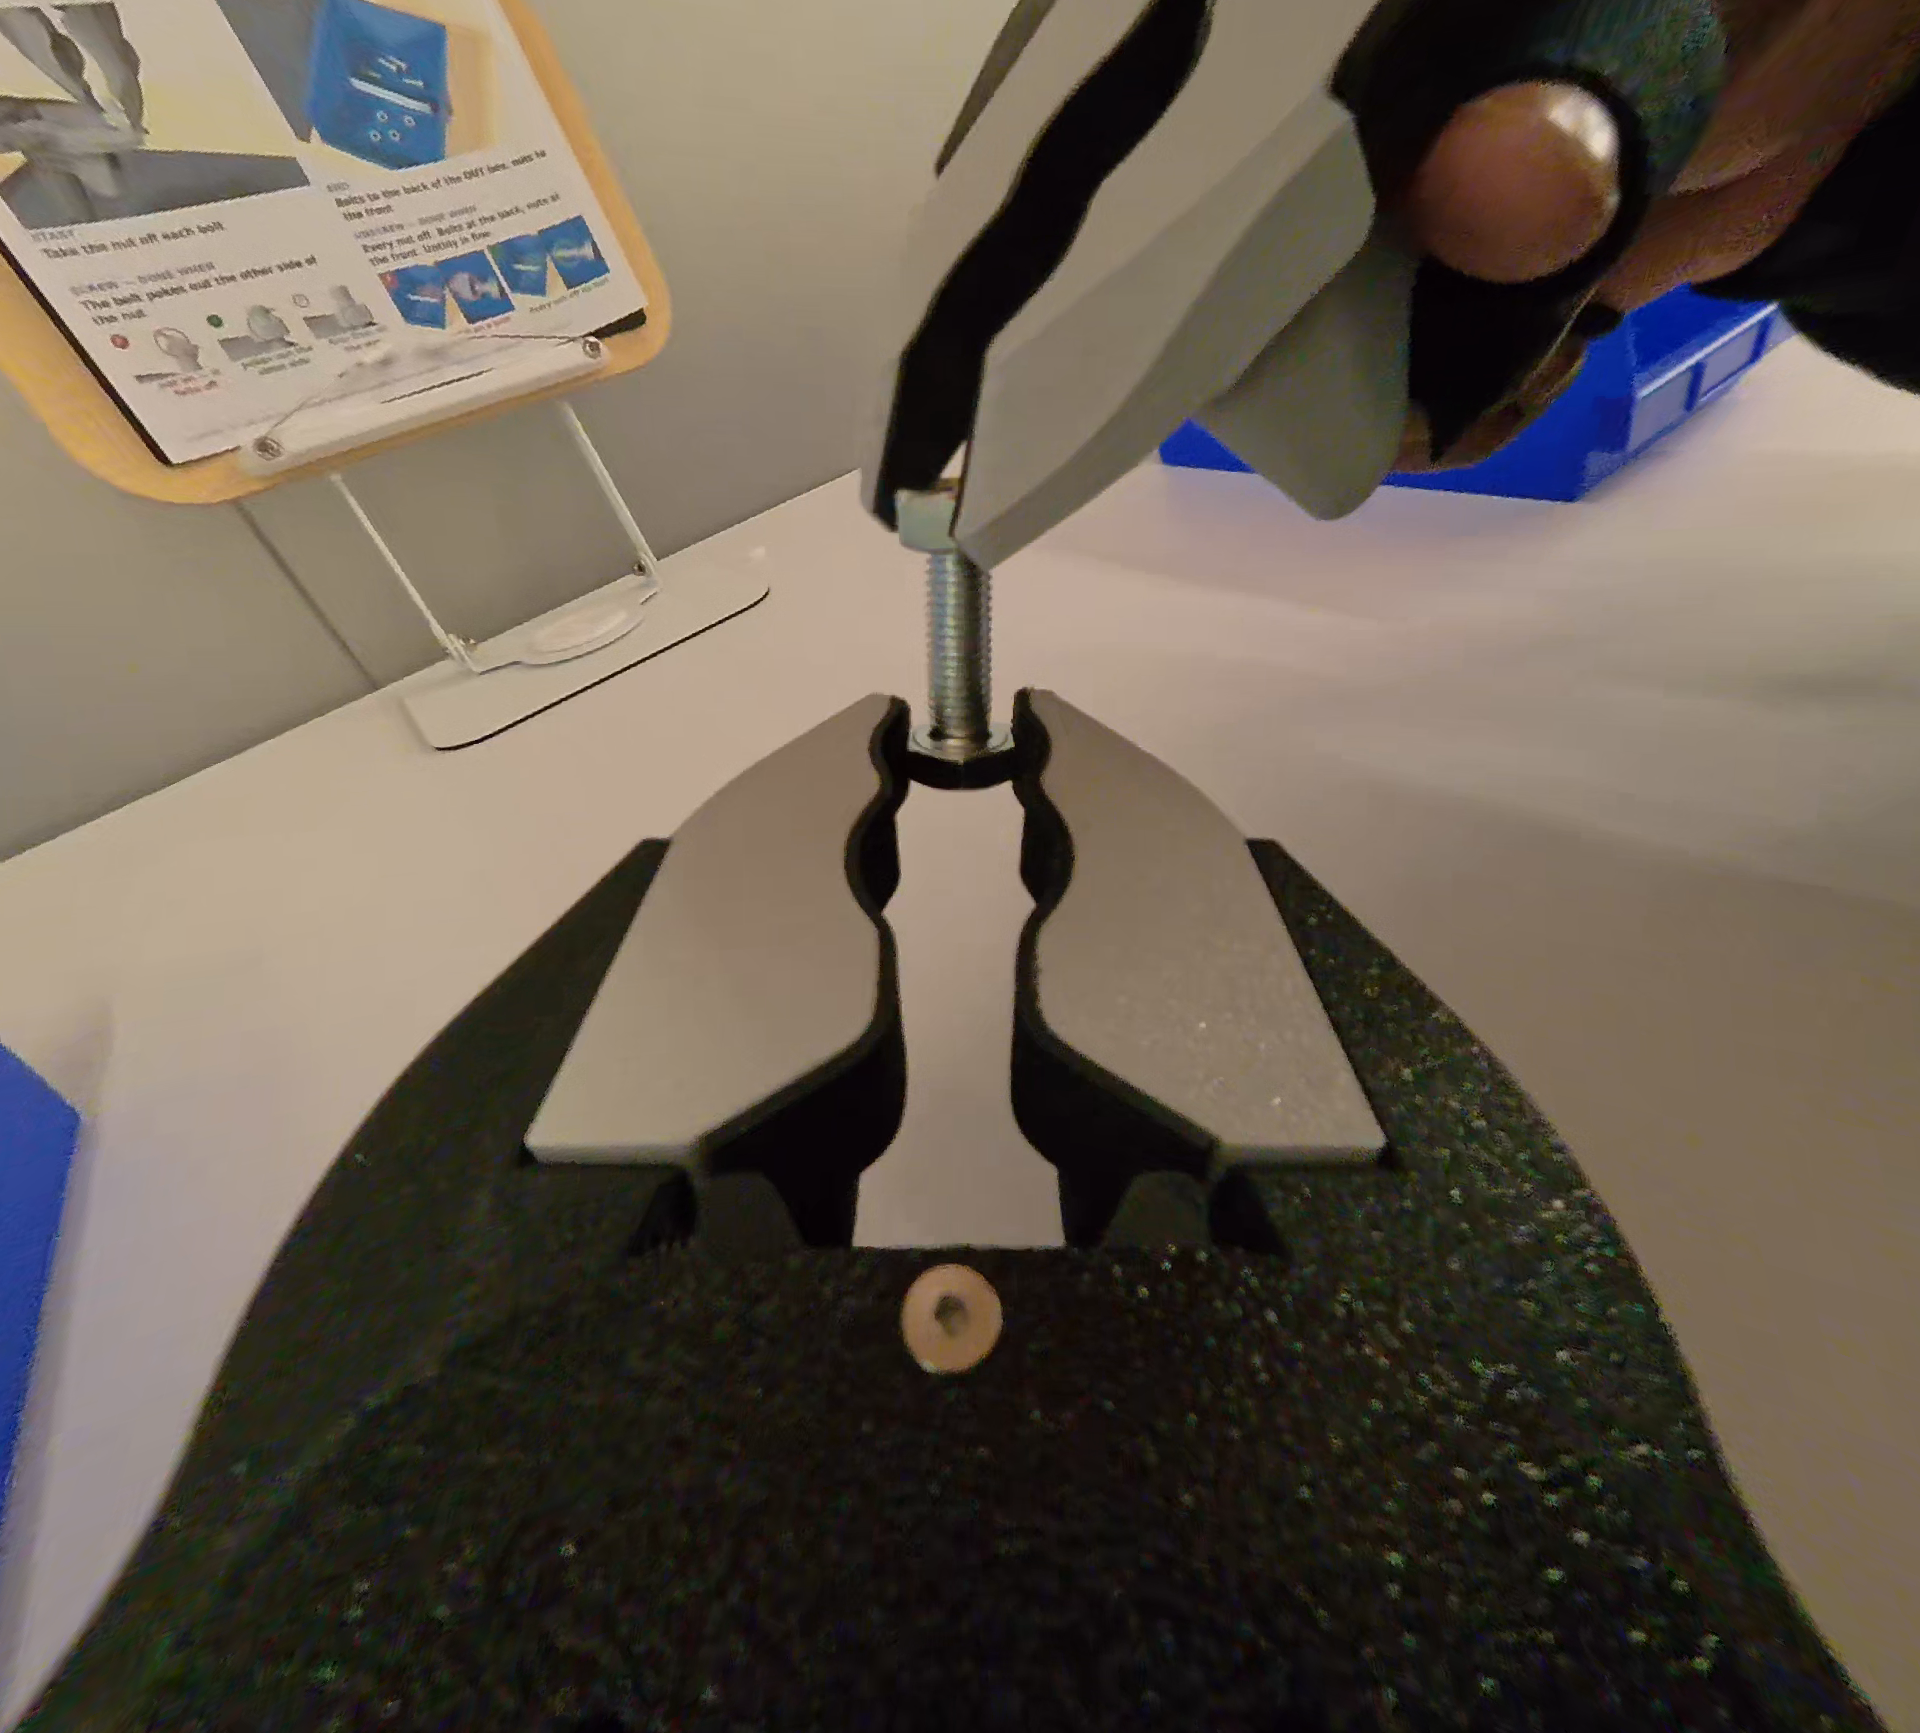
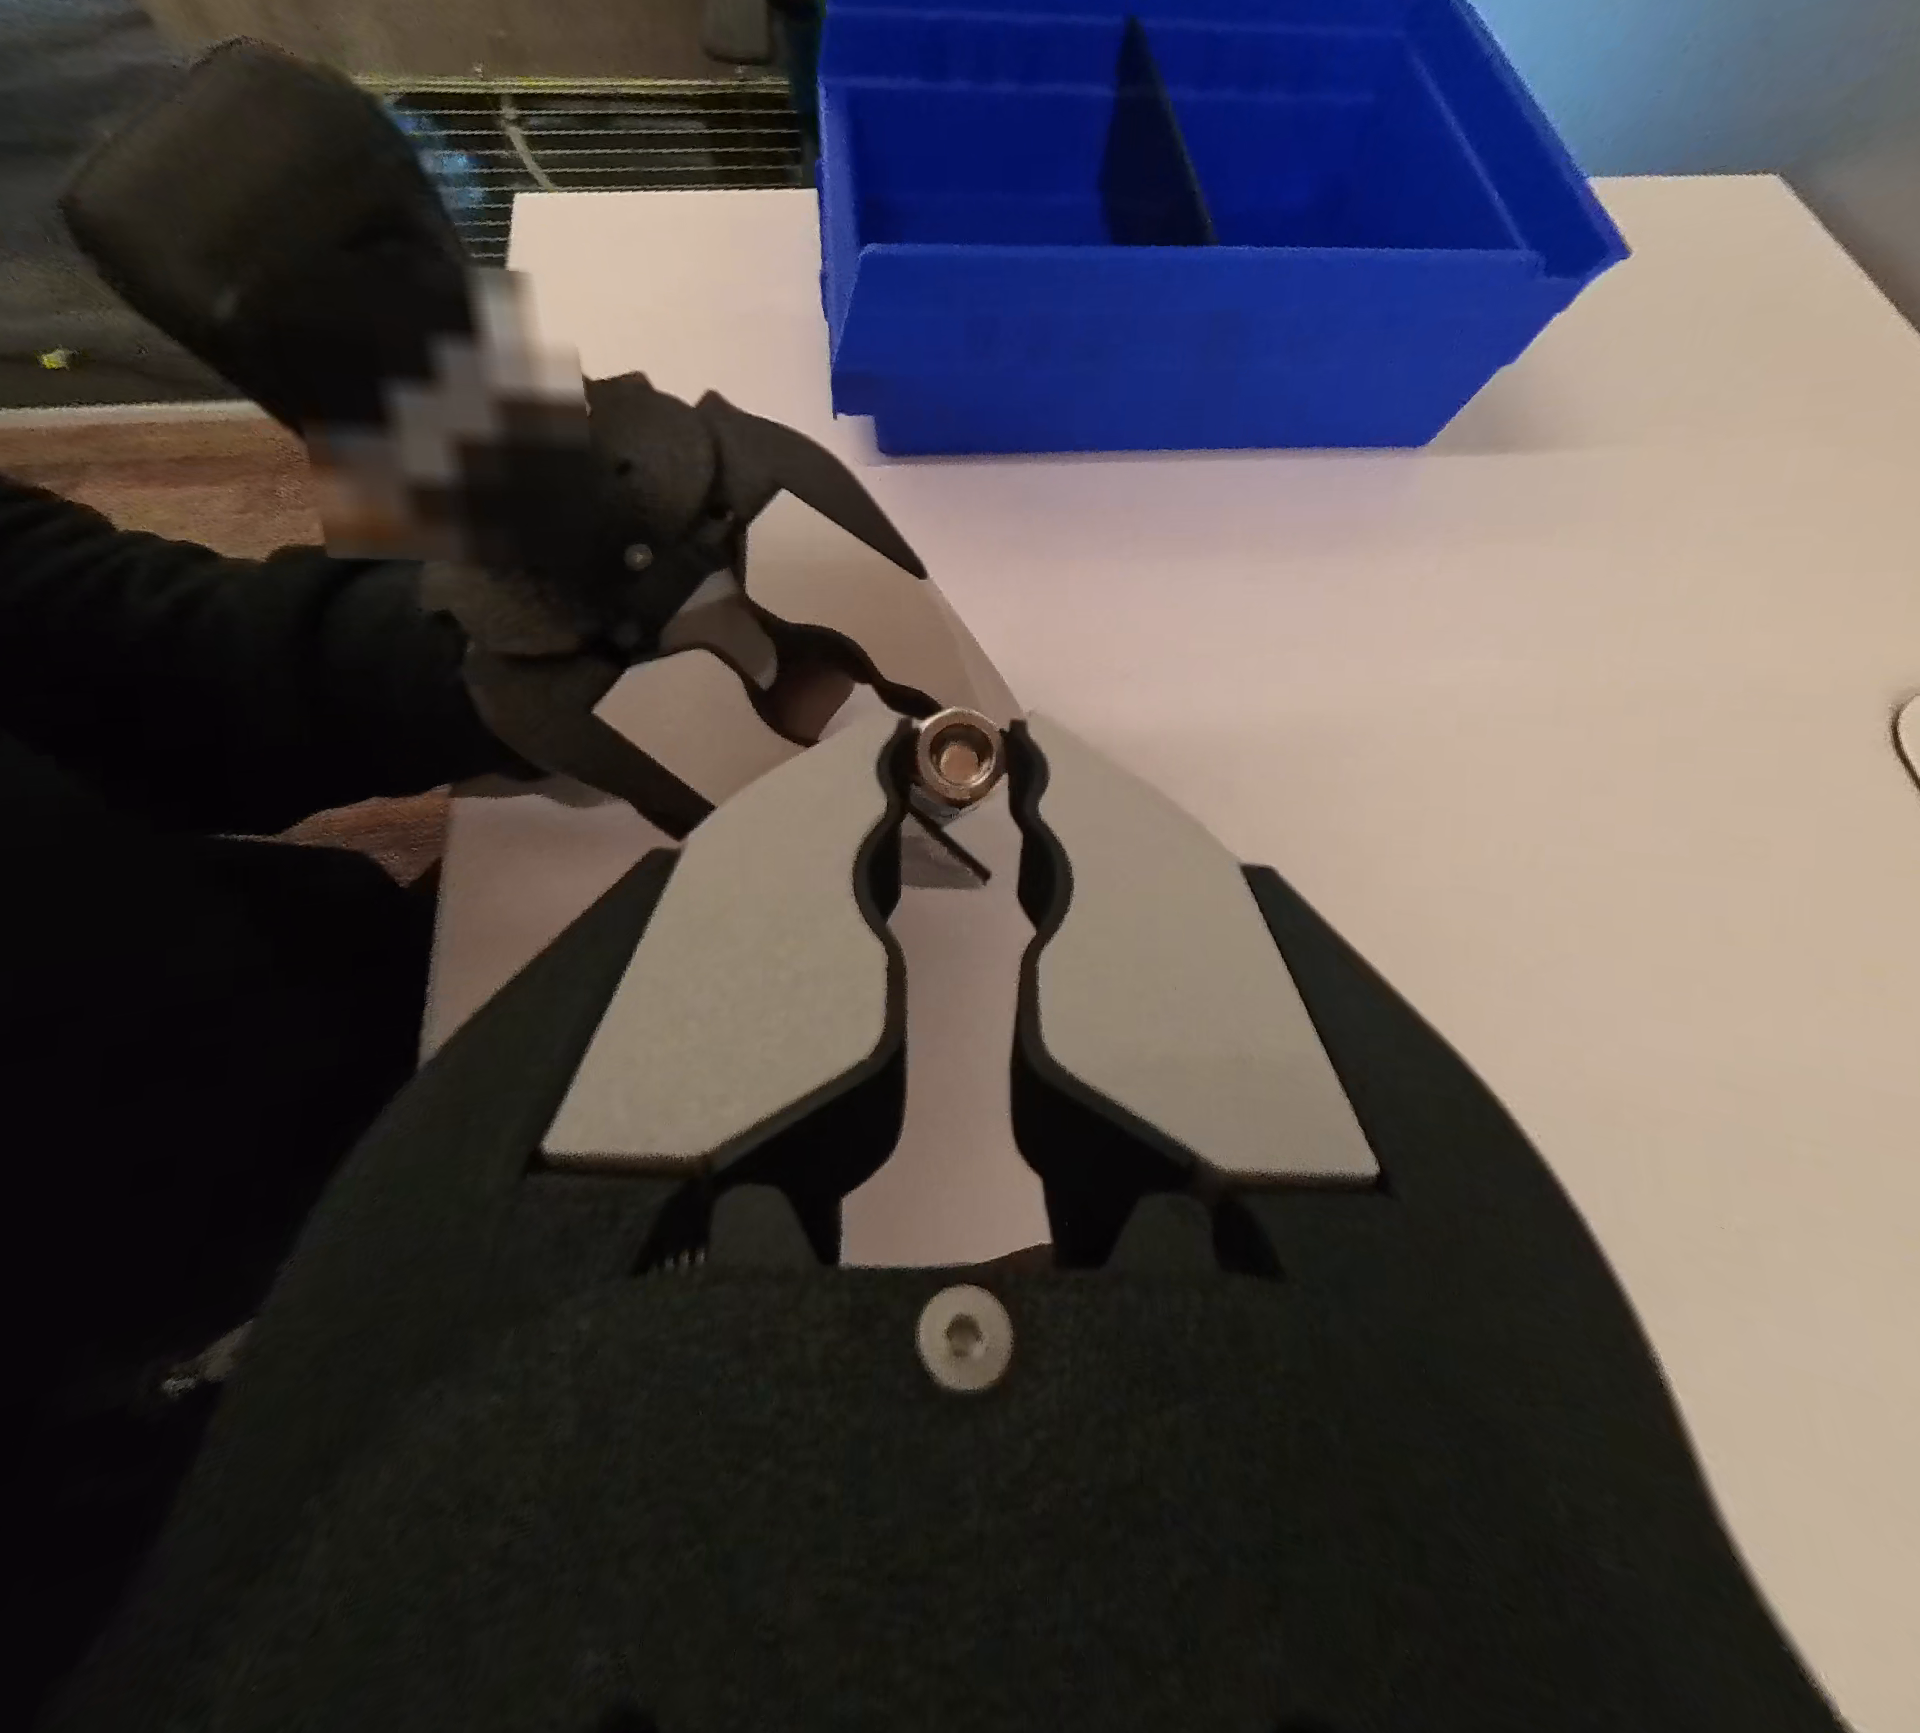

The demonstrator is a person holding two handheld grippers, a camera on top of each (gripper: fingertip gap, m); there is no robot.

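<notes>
Left wrist view: my left gripper [image 1: 957, 738] is clenched on the hex head [image 1: 957, 741] of a silver bolt [image 1: 954, 644], at frame centre. Both black pads press the head's flats. The bolt stands upright, threaded shank rising from the fingertips.

Top of the bolt: a silver nut [image 1: 925, 517], just above centre. My right gripper [image 1: 928, 511] comes down from the upper right and is closed on that nut, one fingertip on each side. A gloved hand [image 1: 1621, 156] holds this gripper (one bare fingertip shows through the glove).

Right wrist view: looking down the bolt's axis, the nut [image 2: 958, 761] sits between the right gripper's [image 2: 956, 764] pads at frame centre, with the bolt end visible in its bore. The left gripper [image 2: 914, 712] reaches in from the left, partly hidden behind the right one.

Surroundings: white table [image 2: 1351, 696] beneath. A blue bin [image 2: 1174, 353] with a dark divider [image 2: 1153, 156] stands in the upper centre of the right view, well apart from the grippers. An instruction sheet on a wooden stand [image 1: 312, 156] fills the upper left of the left view.
</notes>
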